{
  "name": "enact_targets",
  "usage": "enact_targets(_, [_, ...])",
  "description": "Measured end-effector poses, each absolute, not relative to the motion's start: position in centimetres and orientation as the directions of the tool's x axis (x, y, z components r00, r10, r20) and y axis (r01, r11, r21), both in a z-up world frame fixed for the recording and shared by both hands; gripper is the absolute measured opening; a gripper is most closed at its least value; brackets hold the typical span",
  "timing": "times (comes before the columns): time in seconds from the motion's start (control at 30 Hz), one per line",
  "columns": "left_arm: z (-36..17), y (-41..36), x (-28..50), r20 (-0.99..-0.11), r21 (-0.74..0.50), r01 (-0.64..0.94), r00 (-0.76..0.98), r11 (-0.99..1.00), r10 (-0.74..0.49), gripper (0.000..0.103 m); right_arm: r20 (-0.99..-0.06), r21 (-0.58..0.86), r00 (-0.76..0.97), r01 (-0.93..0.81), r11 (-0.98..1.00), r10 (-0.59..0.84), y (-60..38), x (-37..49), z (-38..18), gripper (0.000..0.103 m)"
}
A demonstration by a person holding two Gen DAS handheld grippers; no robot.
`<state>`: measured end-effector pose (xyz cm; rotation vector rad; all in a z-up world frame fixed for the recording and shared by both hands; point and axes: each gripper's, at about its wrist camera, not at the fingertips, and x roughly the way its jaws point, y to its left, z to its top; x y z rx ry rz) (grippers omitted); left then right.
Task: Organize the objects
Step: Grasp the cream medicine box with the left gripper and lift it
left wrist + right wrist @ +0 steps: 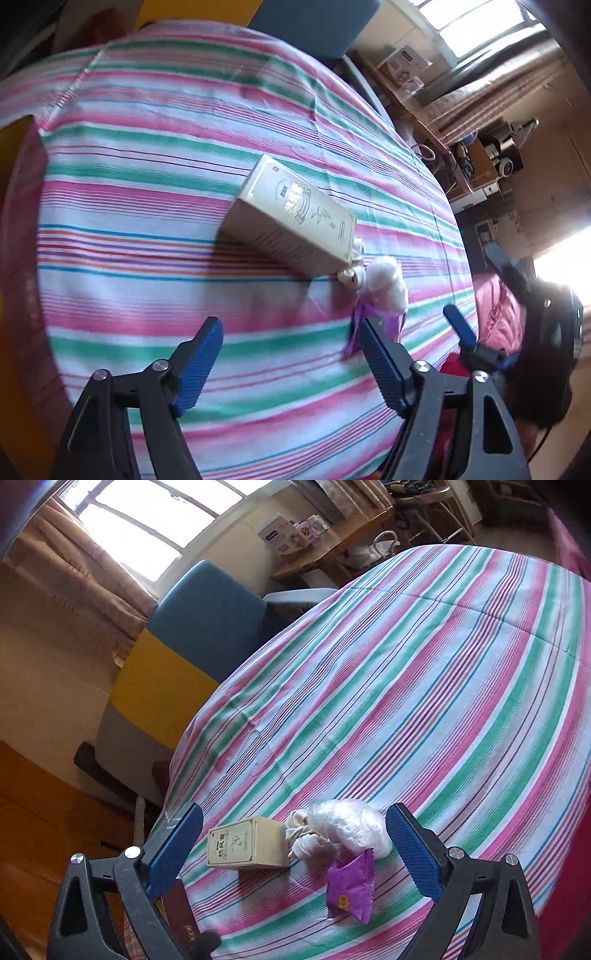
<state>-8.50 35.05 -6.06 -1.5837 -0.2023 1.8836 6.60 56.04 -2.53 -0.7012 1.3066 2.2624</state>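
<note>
Surface: a bed under a striped sheet (424,686) in pink, green, white and thin blue lines; all listed items lie on it, grouped near one edge.

Item 1. Cream carton (291,218) (245,843), long and rectangular, lying flat on its broad face. The top face carries a gold emblem and printed characters, too blurred in the left wrist view to read. The end face in the right wrist view shows a framed label with dark Chinese characters and a small line drawing; the characters are not legible with certainty.

Item 2. Bundle of off-white cloth or rolled bandage (304,836), knotted, touching the carton's end.

Item 3. Crumpled clear plastic bag (351,825) (386,282), whitish, resting against the cloth bundle on the side away from the carton.

Item 4. Purple sachet (351,886) (360,325), flat with crimped edges, lying just beside the bag. It bears a small yellow sticker near one corner; the print on it is too small to read.

Left gripper (291,358): blue ribbed pads spread wide, nothing between them, hanging above the sheet short of the carton, its right finger near the sachet.

Right gripper (293,853): jaws wide apart, holding nothing; in its view the carton, bundle, bag and sachet all lie between its two fingers.

Background: a blue and yellow headboard (192,642), a curtained window (147,524), a wooden side table (332,542) with printed boxes, their lettering unreadable.
</note>
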Motion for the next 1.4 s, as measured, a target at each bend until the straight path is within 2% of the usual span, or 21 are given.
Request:
enact_targets(0.13, [-7.0, 37.7, -10.5, -0.821, -0.528, -0.325, -0.042, -0.785, 0.570, 0.082, -0.604, 0.684, -0.792, -0.569, -0.456, 0.083, 56.0, 6.4, -2.8, 0.101])
enact_targets(0.33, [-7.8, 40.9, -13.8, -0.849, -0.491, -0.249, -0.075, -0.835, 0.522, 0.086, -0.598, 0.697, -0.801, -0.540, -0.472, 0.034, 55.6, 5.8, -3.1, 0.101])
enact_targets(0.7, [-7.7, 46.5, -16.6, -0.922, -0.256, -0.426, -0.162, -0.868, 0.352, 0.088, -0.584, 0.723, -0.812, -0.526, -0.448, 0.010, 55.7, 5.8, -3.6, 0.101])
enact_targets(0.77, [-8.8, 46.3, -16.0, -0.937, -0.215, -0.449, -0.156, -0.867, 0.313, 0.082, -0.583, 0.724, -0.812, -0.531, -0.440, 0.020, 55.8, 6.0, -3.6, 0.101])
enact_targets(0.83, [-9.5, 45.4, -15.6, -0.935, -0.240, -0.454, -0.129, -0.858, 0.330, 0.062, -0.580, 0.729, -0.814, -0.536, -0.426, 0.031, 56.0, 6.3, -3.7, 0.101])
enact_targets(0.87, [-9.5, 44.7, -15.3, -0.933, -0.237, -0.462, -0.137, -0.854, 0.333, 0.059, -0.578, 0.731, -0.815, -0.537, -0.422, 0.036, 56.1, 6.4, -3.7, 0.101])
enact_targets(0.9, [-9.3, 44.1, -14.9, -0.927, -0.233, -0.482, -0.151, -0.844, 0.343, 0.052, -0.579, 0.729, -0.815, -0.537, -0.424, 0.038, 56.1, 6.3, -3.7, 0.101])
enact_targets(0.97, [-8.9, 42.5, -13.6, -0.920, -0.239, -0.514, -0.150, -0.824, 0.361, 0.052, -0.582, 0.719, -0.812, -0.535, -0.444, 0.035, 55.9, 6.1, -3.6, 0.101])
enact_targets(1.27, [-8.2, 35.6, -4.1, -0.899, -0.146, -0.642, -0.232, -0.753, 0.372, 0.052, -0.639, 0.637, -0.768, -0.560, -0.529, 0.044, 54.7, 4.9, -3.3, 0.084])
enact_targets(1.4, [-8.0, 32.8, 0.4, -0.869, -0.088, -0.689, -0.300, -0.719, 0.394, 0.052, -0.678, 0.583, -0.735, -0.564, -0.585, 0.032, 53.9, 3.8, -3.5, 0.065])
